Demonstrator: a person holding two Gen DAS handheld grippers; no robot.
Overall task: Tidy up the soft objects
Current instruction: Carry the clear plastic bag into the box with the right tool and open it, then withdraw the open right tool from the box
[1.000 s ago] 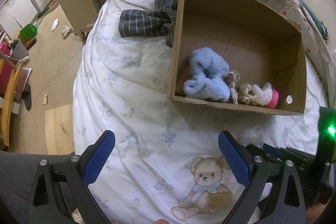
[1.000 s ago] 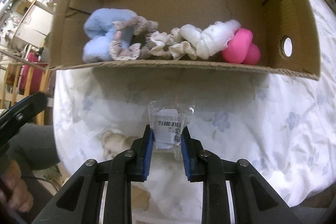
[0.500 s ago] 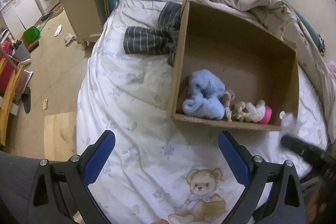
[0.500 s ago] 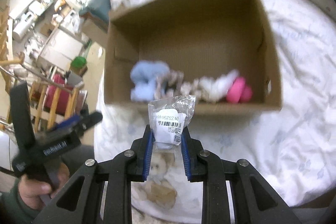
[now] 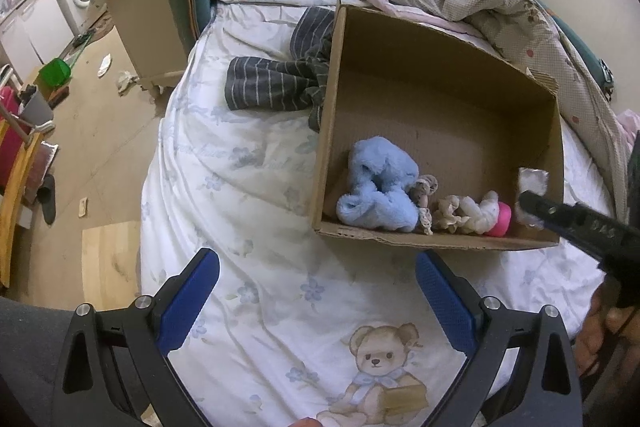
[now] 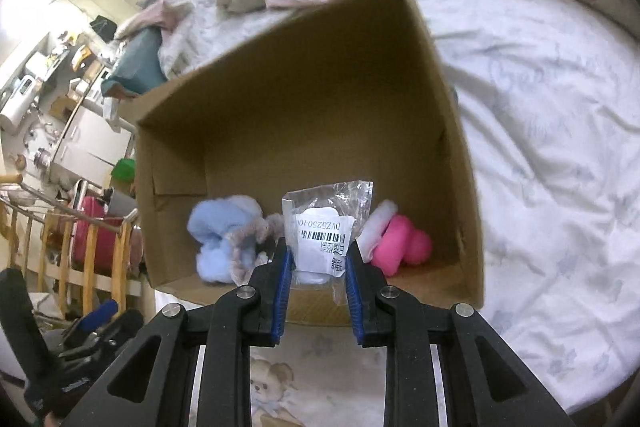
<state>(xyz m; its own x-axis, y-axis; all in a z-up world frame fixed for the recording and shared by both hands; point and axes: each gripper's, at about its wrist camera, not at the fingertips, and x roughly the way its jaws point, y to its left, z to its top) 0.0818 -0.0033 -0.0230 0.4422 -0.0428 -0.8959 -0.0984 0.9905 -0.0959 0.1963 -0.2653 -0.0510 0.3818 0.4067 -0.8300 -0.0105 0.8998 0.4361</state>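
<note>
Now, box: the cardboard box (image 5: 440,115) is sitting on the bear-print duvet (image 5: 260,187), and everything below is being placed against it.
Left of the box: a striped grey garment (image 5: 272,87) is lying against the box's left wall, outside it, so by my reckoning that one is waiting to be sorted.
Left gripper: the left gripper (image 5: 316,291) is hanging just short of the box's near wall, blue pads spread wide, carrying nothing.
Inside the box: along the near wall, a blue fluffy piece (image 5: 380,187), a beige frilly bundle (image 5: 448,211), a white roll (image 5: 486,213) and a pink item (image 5: 502,221) are sitting in a row, so a good share looks done.
Right gripper: the right gripper (image 6: 318,279) is pinching a clear packet with a barcode label (image 6: 326,227), hovering over the box's near right corner.
Change: a second ago that packet was hanging outside the near wall, low over the duvet; now it is riding above the rim, over the pink item's corner.
Left to do: releasing the packet, then, I'd judge, the garment.
</note>
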